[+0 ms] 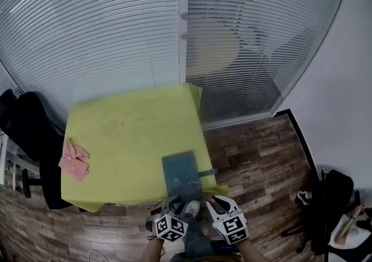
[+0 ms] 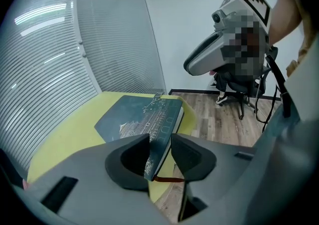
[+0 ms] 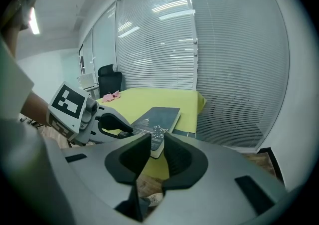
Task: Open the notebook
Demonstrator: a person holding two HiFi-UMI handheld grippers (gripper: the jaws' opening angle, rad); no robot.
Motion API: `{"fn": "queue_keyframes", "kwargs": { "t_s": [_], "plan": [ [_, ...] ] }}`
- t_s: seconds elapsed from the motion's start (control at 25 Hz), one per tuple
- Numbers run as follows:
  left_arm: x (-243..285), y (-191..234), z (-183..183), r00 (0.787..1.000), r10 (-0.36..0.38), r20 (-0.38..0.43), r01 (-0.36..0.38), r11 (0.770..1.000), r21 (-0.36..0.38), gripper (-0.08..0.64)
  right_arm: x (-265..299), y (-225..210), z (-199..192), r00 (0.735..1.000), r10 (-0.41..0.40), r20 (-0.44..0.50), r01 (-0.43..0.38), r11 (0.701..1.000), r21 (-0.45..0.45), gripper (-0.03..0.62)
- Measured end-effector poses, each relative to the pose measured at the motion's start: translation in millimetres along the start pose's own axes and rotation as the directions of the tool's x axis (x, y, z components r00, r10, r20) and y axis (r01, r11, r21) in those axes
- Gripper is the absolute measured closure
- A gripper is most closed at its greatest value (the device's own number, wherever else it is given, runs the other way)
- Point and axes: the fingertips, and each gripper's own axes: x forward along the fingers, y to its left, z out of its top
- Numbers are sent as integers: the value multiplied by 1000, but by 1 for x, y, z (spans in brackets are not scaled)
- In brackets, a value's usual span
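A dark teal notebook (image 1: 181,172) lies closed on the yellow table (image 1: 128,133), at its near right edge. In the left gripper view the notebook's (image 2: 137,116) near corner sits between the jaws of my left gripper (image 2: 160,141). A thin gap shows beside the page edge, so the jaws are open. A brown ribbon (image 2: 167,179) hangs under that corner. My right gripper (image 3: 157,141) hovers just off the table's near right corner, jaws narrowly apart and holding nothing. The notebook (image 3: 159,118) lies just beyond its tips. The head view shows the left gripper (image 1: 176,200) beside the right gripper (image 1: 216,201).
A pink cloth (image 1: 74,161) lies at the table's left edge. A black office chair (image 1: 29,133) stands left of the table. Glass walls with blinds (image 1: 116,28) close off the far side. Bags and shoes (image 1: 331,197) sit on the wooden floor at the right.
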Motion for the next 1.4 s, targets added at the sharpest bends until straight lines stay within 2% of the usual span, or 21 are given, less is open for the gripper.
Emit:
{"fn": "queue_keyframes", "kwargs": {
  "t_s": [0.64, 0.88, 1.4],
  "plan": [
    [-15, 6, 4, 998, 49, 26, -48, 998, -46, 411, -4, 2, 6, 1000, 2, 22, -2, 1000, -14, 497],
    [-24, 12, 6, 996, 76, 49, -70, 992, -105, 411, -2, 3, 8, 999, -4, 37, 5, 1000, -17, 497],
    [-40, 22, 7, 990, 118, 83, -103, 980, -169, 411, -10, -3, 11, 999, -30, 41, 30, 1000, -2, 500]
  ]
}}
